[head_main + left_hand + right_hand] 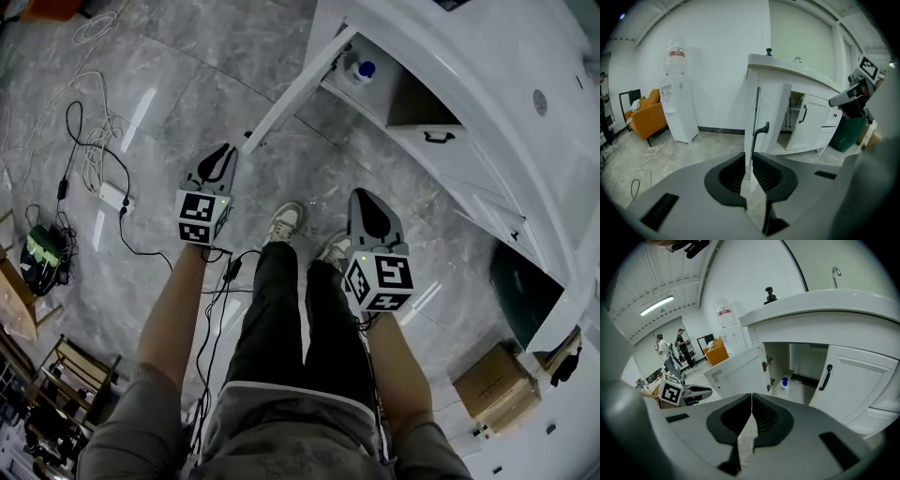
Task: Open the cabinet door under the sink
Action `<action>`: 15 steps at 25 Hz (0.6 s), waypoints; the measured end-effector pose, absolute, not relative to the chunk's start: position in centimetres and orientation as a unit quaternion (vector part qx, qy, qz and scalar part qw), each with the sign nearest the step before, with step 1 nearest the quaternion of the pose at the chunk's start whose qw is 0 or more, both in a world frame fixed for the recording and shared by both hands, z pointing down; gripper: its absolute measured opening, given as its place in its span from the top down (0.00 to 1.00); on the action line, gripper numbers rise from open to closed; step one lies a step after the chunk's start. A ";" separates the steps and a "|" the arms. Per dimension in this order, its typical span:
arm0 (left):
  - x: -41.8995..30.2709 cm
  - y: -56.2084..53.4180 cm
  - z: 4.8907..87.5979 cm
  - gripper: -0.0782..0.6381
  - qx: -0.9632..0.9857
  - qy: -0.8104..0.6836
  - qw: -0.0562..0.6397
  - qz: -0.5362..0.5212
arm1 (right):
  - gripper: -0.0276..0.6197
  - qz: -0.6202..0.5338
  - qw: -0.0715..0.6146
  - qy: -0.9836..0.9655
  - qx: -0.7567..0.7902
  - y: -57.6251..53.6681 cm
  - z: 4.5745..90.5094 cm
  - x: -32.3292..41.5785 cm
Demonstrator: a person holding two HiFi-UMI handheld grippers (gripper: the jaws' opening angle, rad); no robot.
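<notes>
The white sink cabinet (487, 103) stands at the upper right. Its left door (298, 92) is swung wide open; the right door, with a black handle (438, 137), is closed. A blue-capped bottle (364, 70) stands inside. My left gripper (228, 152) is shut and empty, a short way off the open door's outer edge. In the left gripper view that door (776, 122) appears edge-on with its black handle (761, 131) beyond the left gripper (751, 158). My right gripper (365, 195) is shut and empty, facing the opening (797, 364), with the right gripper (751, 397) apart from the cabinet.
Cables and a power strip (114, 195) lie on the grey floor at left. A cardboard box (497, 384) and a dark green bin (523, 292) sit right of the cabinet. A water dispenser (677, 103) and an orange chair (647, 117) stand by the wall. People (670, 350) stand far off.
</notes>
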State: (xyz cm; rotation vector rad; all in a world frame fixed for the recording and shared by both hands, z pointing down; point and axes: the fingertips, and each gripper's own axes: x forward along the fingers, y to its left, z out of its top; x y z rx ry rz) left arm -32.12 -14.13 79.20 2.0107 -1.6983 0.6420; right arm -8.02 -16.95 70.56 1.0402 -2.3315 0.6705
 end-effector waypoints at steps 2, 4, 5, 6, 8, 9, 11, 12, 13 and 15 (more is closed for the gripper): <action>-31.1 -13.6 78.4 0.83 0.728 -0.608 0.213 0.234 | 0.91 0.244 0.246 -0.855 0.386 -17.1 70.0 -7.6; -29.8 -13.5 77.2 0.83 0.730 -0.603 0.224 0.229 | 0.91 0.239 0.244 -0.855 0.390 -17.3 69.2 -7.0; -29.2 -13.6 76.4 0.83 0.731 -0.603 0.232 0.220 | 0.91 0.236 0.244 -0.855 0.393 -17.5 68.7 -6.6; -28.6 -13.8 75.4 0.83 0.732 -0.603 0.237 0.212 | 0.91 0.233 0.243 -0.855 0.395 -17.6 68.2 -6.2; -27.6 -14.2 73.3 0.83 0.734 -0.604 0.235 0.205 | 0.91 0.228 0.241 -0.854 0.402 -18.0 66.9 -5.3; -27.2 -14.3 72.3 0.83 0.733 -0.606 0.229 0.207 | 0.91 0.225 0.239 -0.853 0.405 -18.3 66.3 -4.9; -26.4 -14.4 71.0 0.83 0.732 -0.609 0.217 0.217 | 0.91 0.219 0.233 -0.854 0.410 -18.8 64.9 -4.1; -25.9 -14.3 70.6 0.83 0.732 -0.608 0.214 0.221 | 0.91 0.216 0.231 -0.854 0.412 -19.1 64.2 -3.8; -25.3 -14.2 70.1 0.83 0.735 -0.604 0.212 0.223 | 0.91 0.214 0.229 -0.855 0.414 -19.2 63.5 -3.4; -23.9 -14.3 68.7 0.83 0.744 -0.595 0.208 0.222 | 0.91 0.211 0.223 -0.855 0.418 -19.5 61.8 -2.8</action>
